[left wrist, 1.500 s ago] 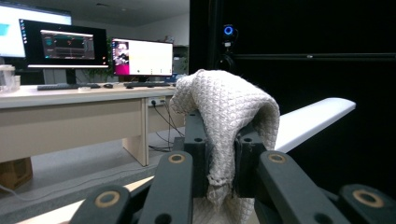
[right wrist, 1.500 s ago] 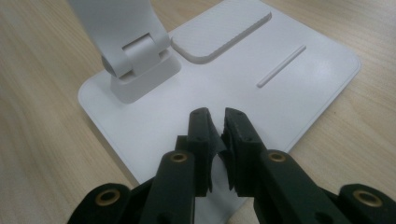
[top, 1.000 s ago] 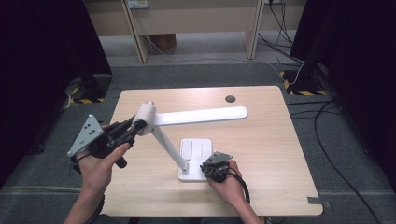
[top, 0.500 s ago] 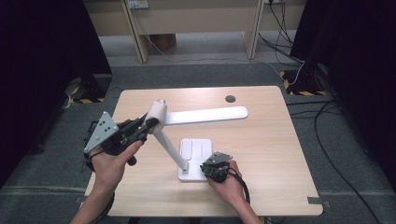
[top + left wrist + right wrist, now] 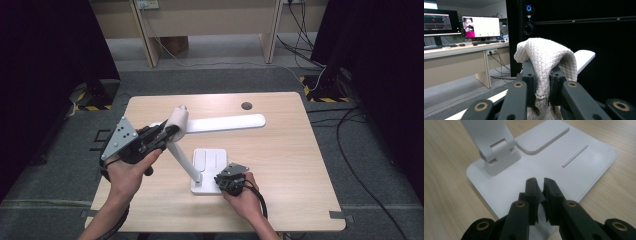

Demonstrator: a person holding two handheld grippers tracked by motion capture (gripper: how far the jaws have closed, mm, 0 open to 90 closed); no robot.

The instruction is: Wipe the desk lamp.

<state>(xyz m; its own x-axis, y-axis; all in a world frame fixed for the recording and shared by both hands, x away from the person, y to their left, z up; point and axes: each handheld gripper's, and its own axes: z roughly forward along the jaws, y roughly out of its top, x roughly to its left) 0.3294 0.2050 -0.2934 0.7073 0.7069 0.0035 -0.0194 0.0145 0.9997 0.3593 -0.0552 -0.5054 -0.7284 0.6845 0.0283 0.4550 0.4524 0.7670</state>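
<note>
left jaws: clenched on a white waffle-weave cloth [image 5: 546, 65], the fabric pinched between the 2 jaws and draped over their tips.
right jaws: pressed together on the near edge of the desk lamp's base [image 5: 564, 167], tips nearly meeting; whether they pinch the plate's edge or only bear down on it i cannot tell.
left gripper [image 5: 150, 141]: raised beside the lamp's elbow hinge, the cloth [image 5: 176, 121] touching the joint where the slanted arm meets the head.
right gripper [image 5: 231, 179]: low at the base's front right corner.
white desk lamp [image 5: 220, 123]: stands near the middle of the wooden surface [image 5: 290, 165], its flat head reaching right over the surface.
cloth handling: soft, light, limp; best held by a bunched fold deep in the jaws so a pad of it stays free for wiping.
lamp handling: rigid plastic, smooth and likely slippery, probably light and top-heavy with a hinged arm; judged best steadied at the flat base.
risk: a hard wipe at the hinge could fold the arm or tip the lamp.
</note>
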